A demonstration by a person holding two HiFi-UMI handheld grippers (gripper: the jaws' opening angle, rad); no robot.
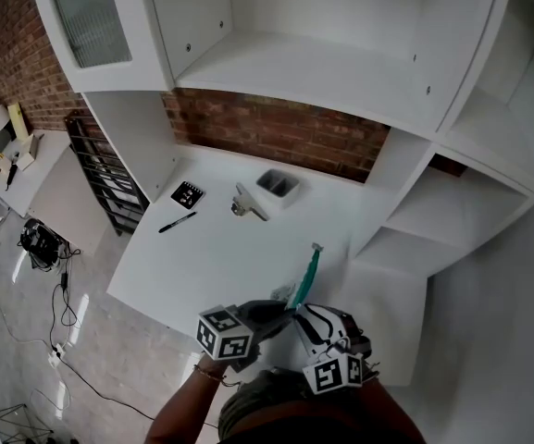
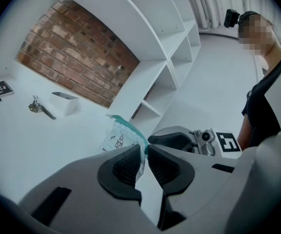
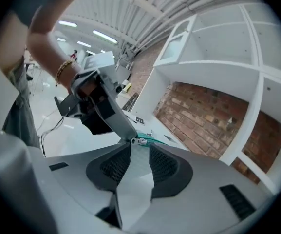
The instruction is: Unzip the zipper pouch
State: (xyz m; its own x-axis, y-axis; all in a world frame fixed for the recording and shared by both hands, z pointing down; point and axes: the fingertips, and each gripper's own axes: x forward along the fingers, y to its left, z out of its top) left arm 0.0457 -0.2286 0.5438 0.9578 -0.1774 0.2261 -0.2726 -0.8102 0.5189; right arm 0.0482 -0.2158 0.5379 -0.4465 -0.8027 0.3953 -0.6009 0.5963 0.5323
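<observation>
Clamping the near end of the white printed fabric pouch (image 2: pixel 112 139) in the left hand-held gripper (image 2: pixel 144 149); right hand-held gripper (image 3: pixel 139 147) slightly apart, small silver zipper pull (image 3: pixel 138 141) between its tips, teal zipper (image 1: pixel 305 280) stretching away ahead.

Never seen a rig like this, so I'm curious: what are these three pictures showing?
A person holds a hand-held gripper in each hand. One picture comes from a camera on their head, looking down; the others from cameras on each gripper. The left gripper is shut on a white pouch with a teal zipper. The right gripper is open, the zipper pull at its jaw tips. On the white desk lie a pen, a black marker card, a metal object and a small white tray.
</observation>
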